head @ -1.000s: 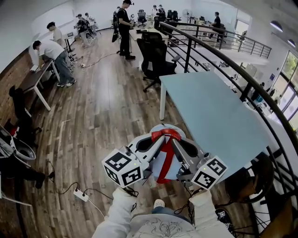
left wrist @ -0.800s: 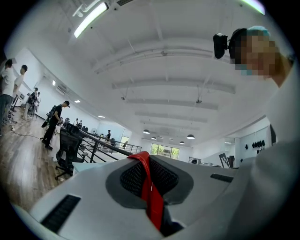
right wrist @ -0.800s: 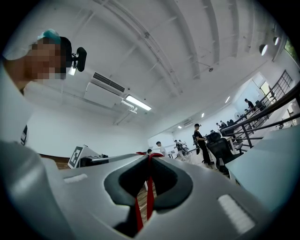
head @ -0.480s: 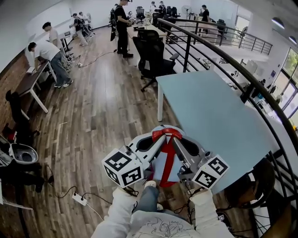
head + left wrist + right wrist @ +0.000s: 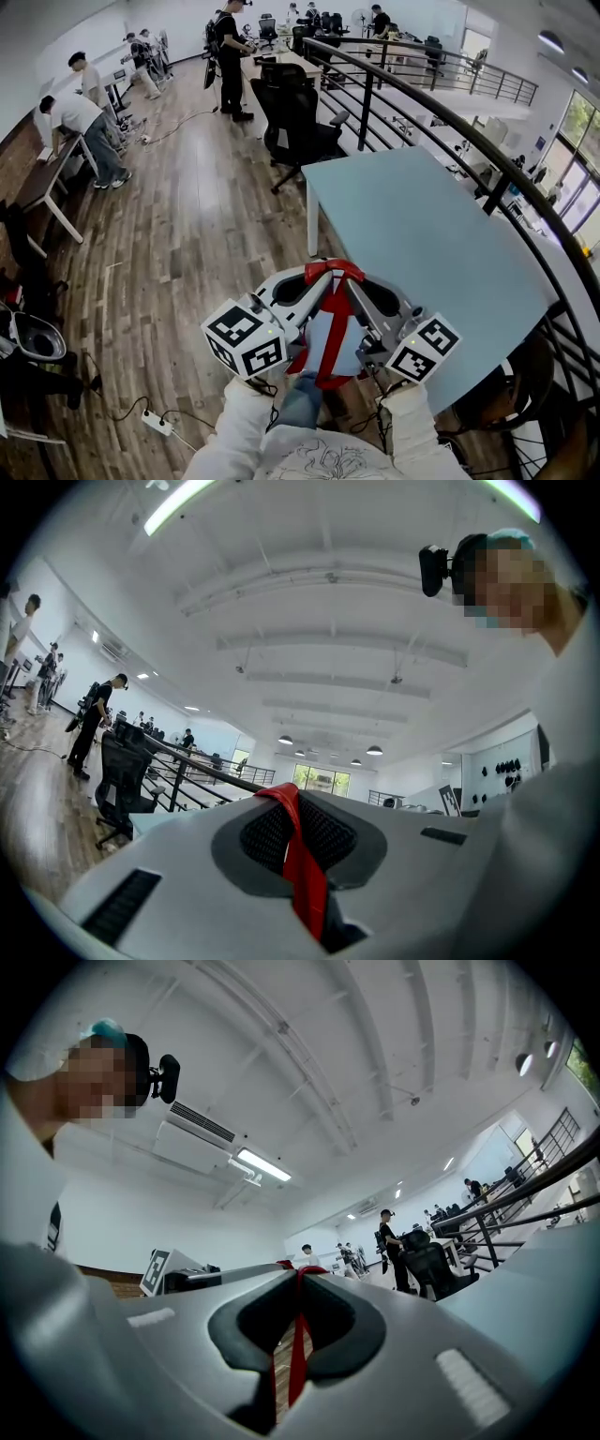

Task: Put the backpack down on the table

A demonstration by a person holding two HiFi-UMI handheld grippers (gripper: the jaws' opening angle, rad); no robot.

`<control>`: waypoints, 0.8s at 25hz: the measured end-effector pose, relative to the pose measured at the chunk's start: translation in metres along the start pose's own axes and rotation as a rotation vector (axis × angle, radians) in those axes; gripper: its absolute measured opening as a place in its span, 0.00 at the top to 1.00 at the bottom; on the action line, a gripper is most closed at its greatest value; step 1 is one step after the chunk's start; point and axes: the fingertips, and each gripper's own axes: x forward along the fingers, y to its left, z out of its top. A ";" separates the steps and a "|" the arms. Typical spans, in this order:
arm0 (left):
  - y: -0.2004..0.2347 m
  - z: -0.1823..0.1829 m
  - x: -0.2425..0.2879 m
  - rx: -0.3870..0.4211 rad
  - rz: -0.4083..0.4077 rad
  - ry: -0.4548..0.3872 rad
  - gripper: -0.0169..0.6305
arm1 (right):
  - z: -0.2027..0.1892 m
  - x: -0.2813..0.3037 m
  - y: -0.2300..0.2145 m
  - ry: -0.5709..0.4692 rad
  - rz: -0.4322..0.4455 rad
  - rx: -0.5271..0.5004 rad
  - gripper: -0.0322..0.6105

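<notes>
While both grippers clamp the same red handle (image 5: 335,271), the backpack (image 5: 330,339) hangs in the air, not down on the table (image 5: 422,234).

Head view:
- 2 grippers, tips meeting at the handle. The left gripper (image 5: 319,278) comes in from lower left and the right gripper (image 5: 352,278) from lower right.
- 2 marker cubes, one per gripper: left cube (image 5: 246,337), right cube (image 5: 424,347).
- 1 backpack, a pale blue-grey panel with red straps. It hangs between the two gripper bodies, right at the table's near-left edge. Can't tell if it overlaps the tabletop.
- 1 pale blue table.
- 1 black office chair (image 5: 295,117) stands near the table's far corner.
- 1 curved black railing (image 5: 450,122) runs along the table's far side.
- At least 5 people stand further back on the wood floor.
- 1 power strip (image 5: 155,422) lies on the floor at lower left.

Left gripper view:
- Left gripper (image 5: 281,794) has its jaws closed narrow on the red handle (image 5: 302,874). One strip of webbing is pinched between the pads and runs down toward the camera.
- Behind it are 1 standing person (image 5: 94,719) and the same chair (image 5: 117,789) and railing (image 5: 187,771).

Right gripper view:
- Right gripper (image 5: 298,1274) has its jaws closed narrow on the red handle (image 5: 296,1344), seen edge-on.
- The left cube (image 5: 155,1269) shows at left and the table (image 5: 553,1279) at right.
- The chair (image 5: 431,1265) is beyond the jaws, with 1 person (image 5: 386,1232) standing beside it.
</notes>
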 end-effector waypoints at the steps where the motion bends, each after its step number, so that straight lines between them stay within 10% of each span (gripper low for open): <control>1: 0.010 0.003 0.007 0.002 -0.006 0.000 0.95 | 0.002 0.008 -0.009 -0.002 -0.004 -0.004 0.91; 20: 0.175 0.075 0.163 0.061 -0.156 0.013 0.95 | 0.071 0.142 -0.191 -0.082 -0.119 -0.072 0.91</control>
